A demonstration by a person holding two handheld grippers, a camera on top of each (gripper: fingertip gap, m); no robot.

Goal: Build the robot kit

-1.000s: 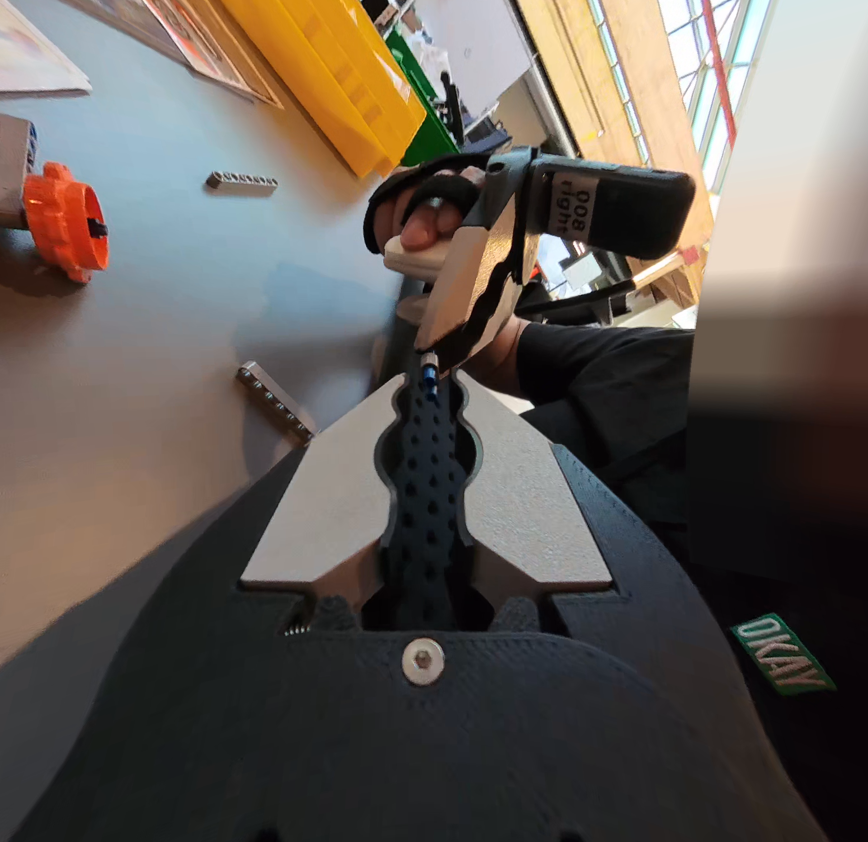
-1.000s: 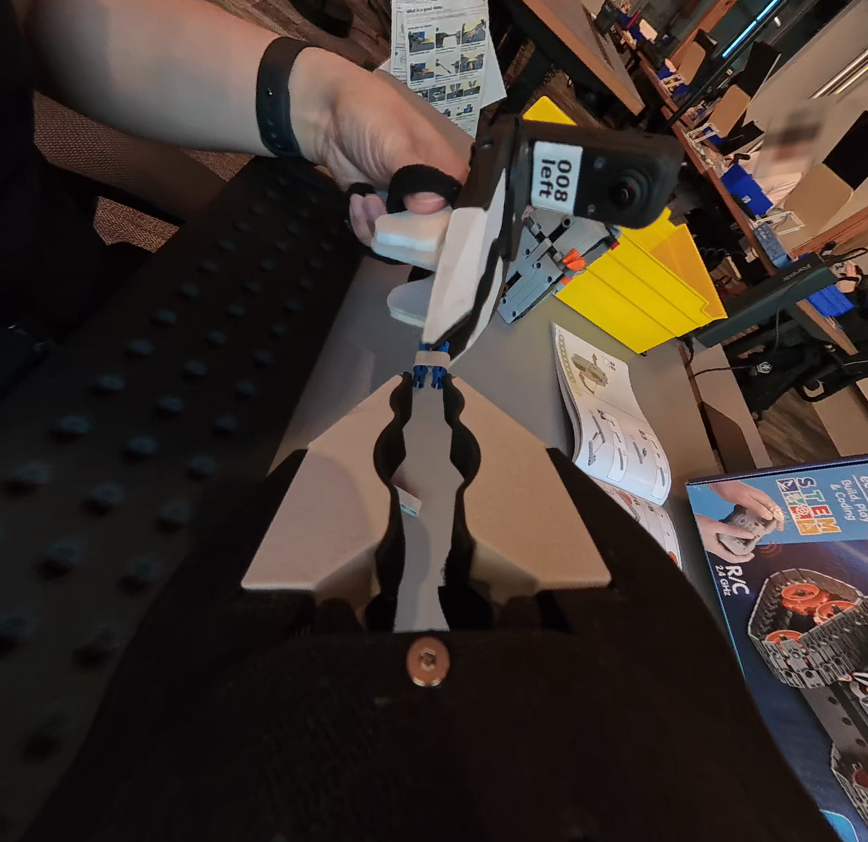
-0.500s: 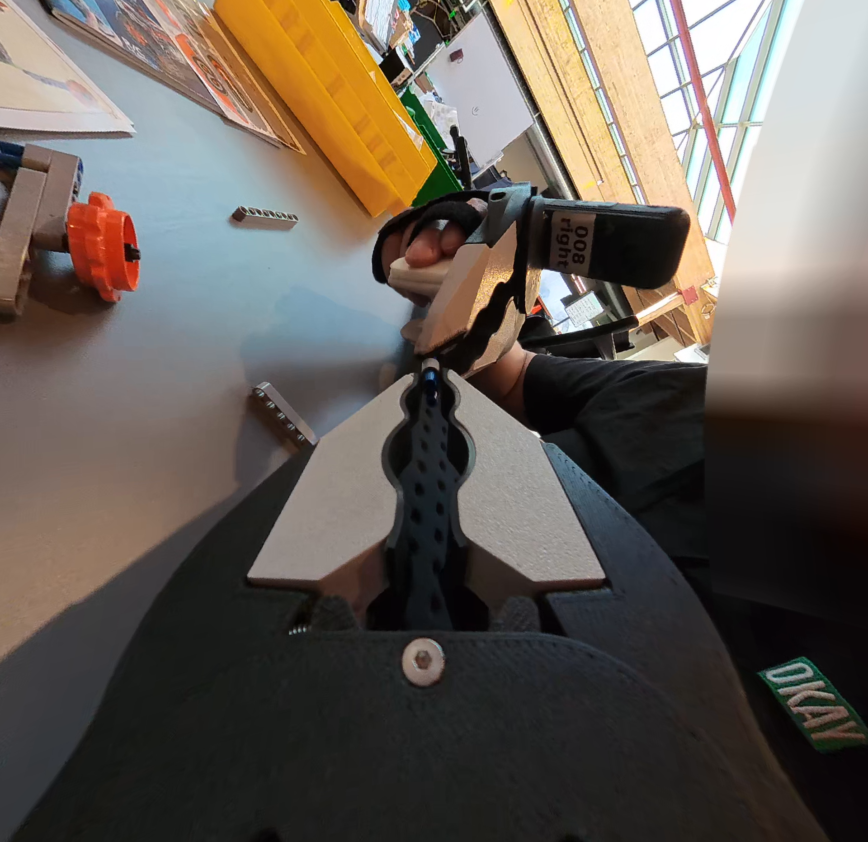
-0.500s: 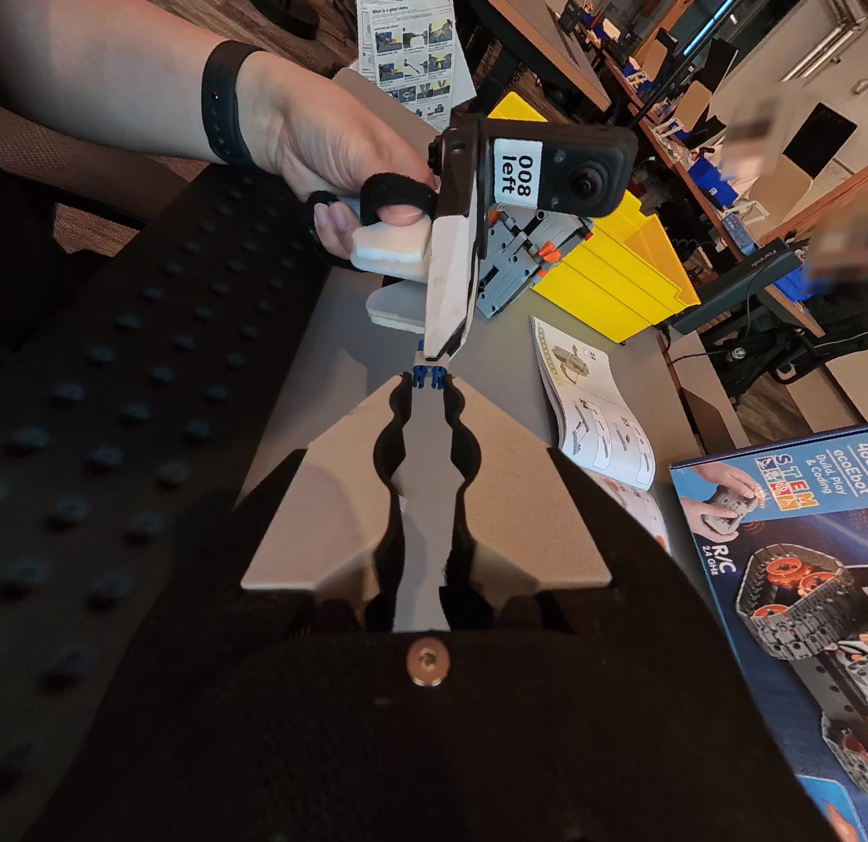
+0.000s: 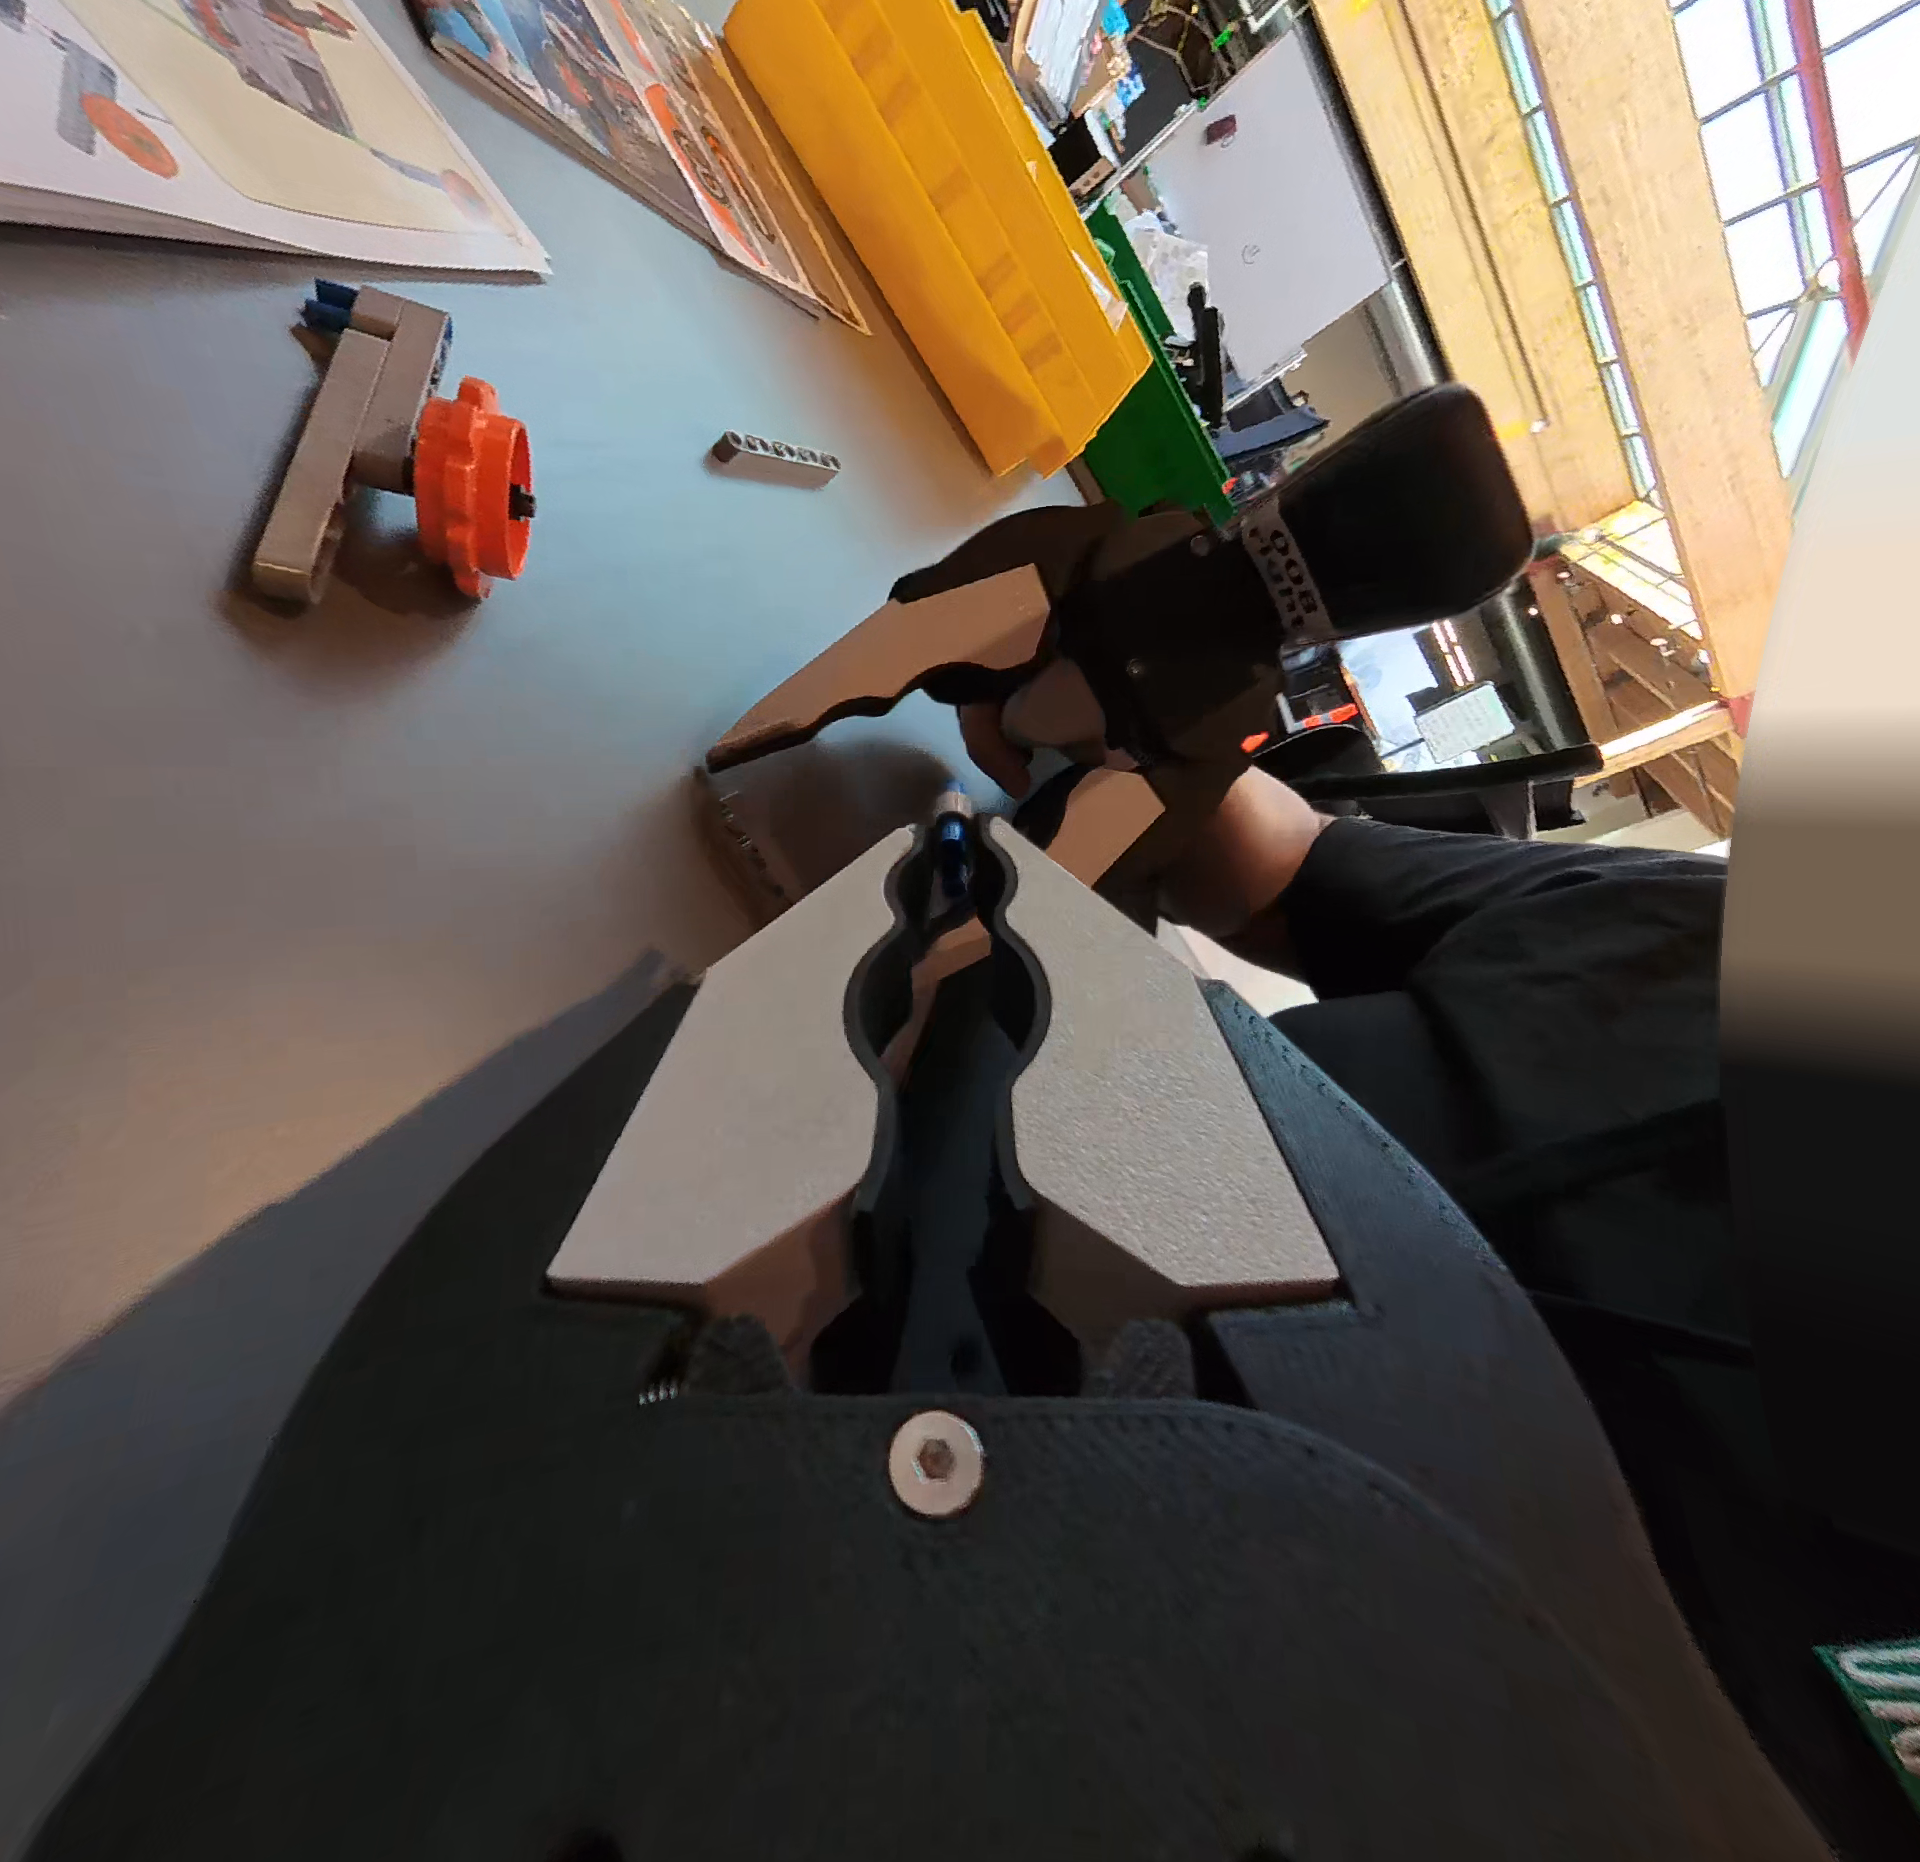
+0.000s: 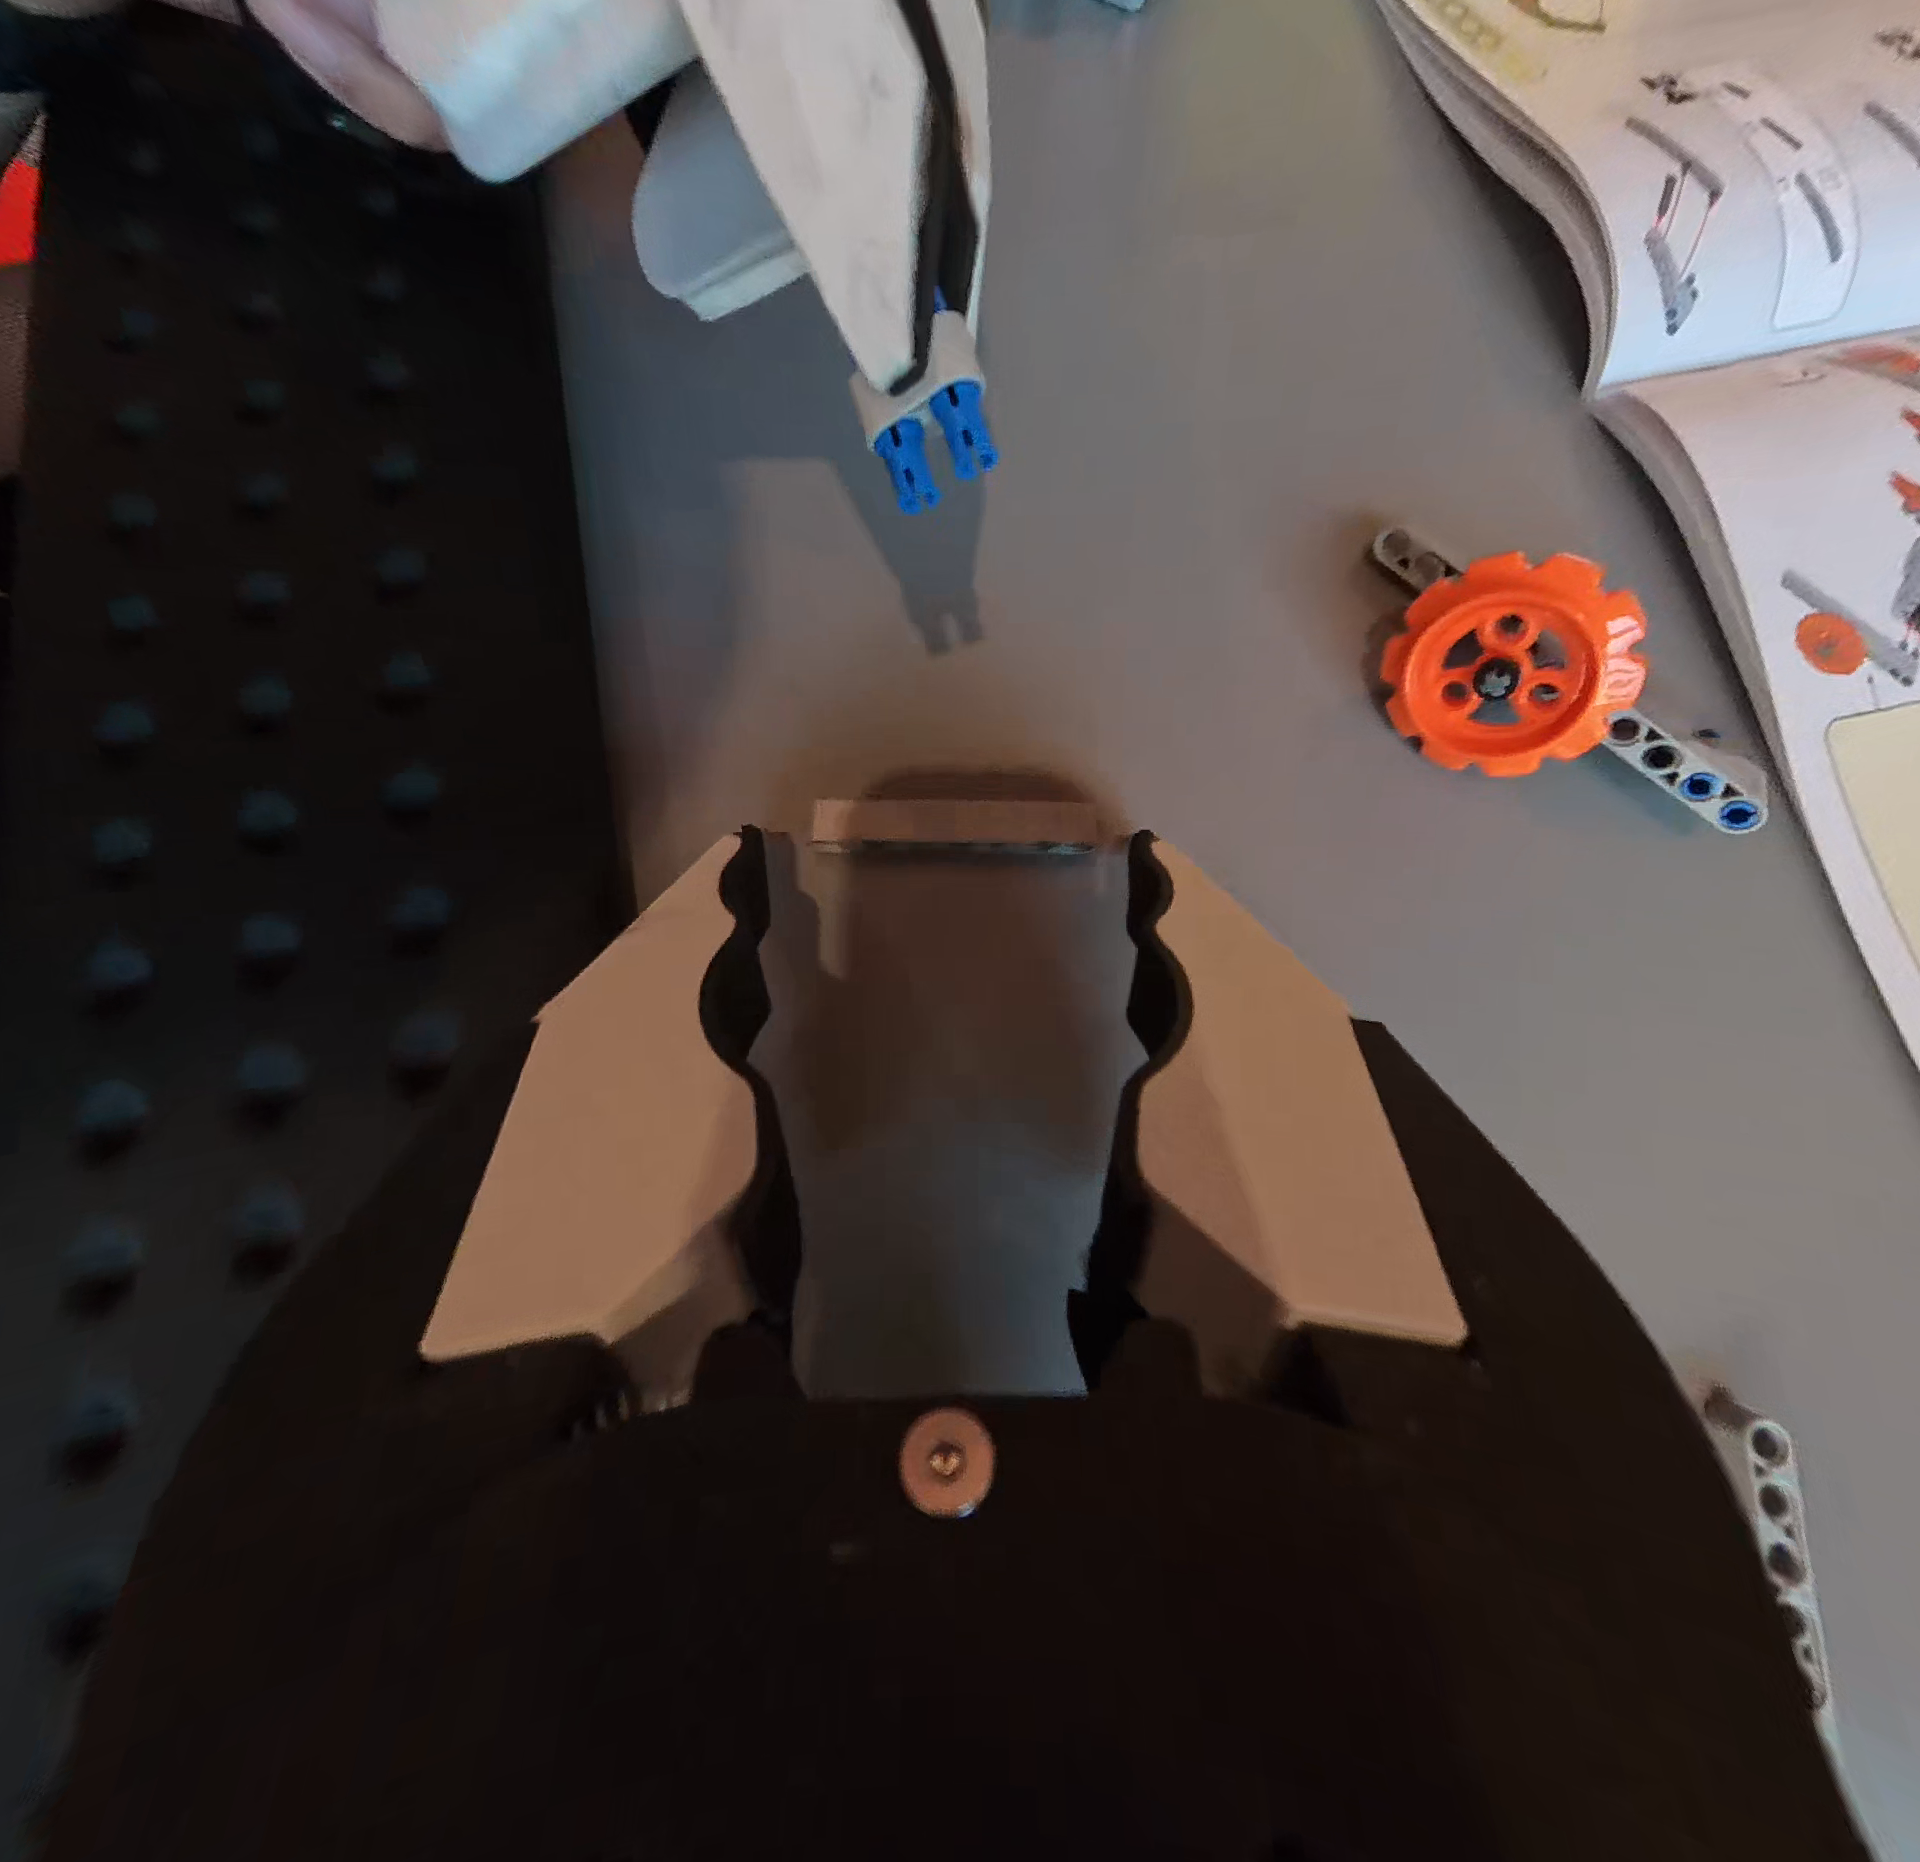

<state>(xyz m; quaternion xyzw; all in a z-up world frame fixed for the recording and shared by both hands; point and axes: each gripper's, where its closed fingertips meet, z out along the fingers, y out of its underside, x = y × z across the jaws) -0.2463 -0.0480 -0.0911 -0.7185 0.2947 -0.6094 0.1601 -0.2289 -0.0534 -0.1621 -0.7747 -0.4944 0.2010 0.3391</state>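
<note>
On the grey table (image 6: 1195, 358), our right gripper (image 6: 943, 846) stands with its jaws wide apart, tips down beside a flat grey beam (image 6: 956, 820); we cannot tell whether they touch it. Our left gripper (image 5: 951, 836) is clamped on a small grey connector with two blue pins (image 6: 928, 430), held in the air above the table. That hold looks shallow, at the very tips, so we judge that a steady squeeze matters. An orange wheel assembly (image 6: 1512, 664) lies near the open booklet (image 6: 1714, 150).
</note>
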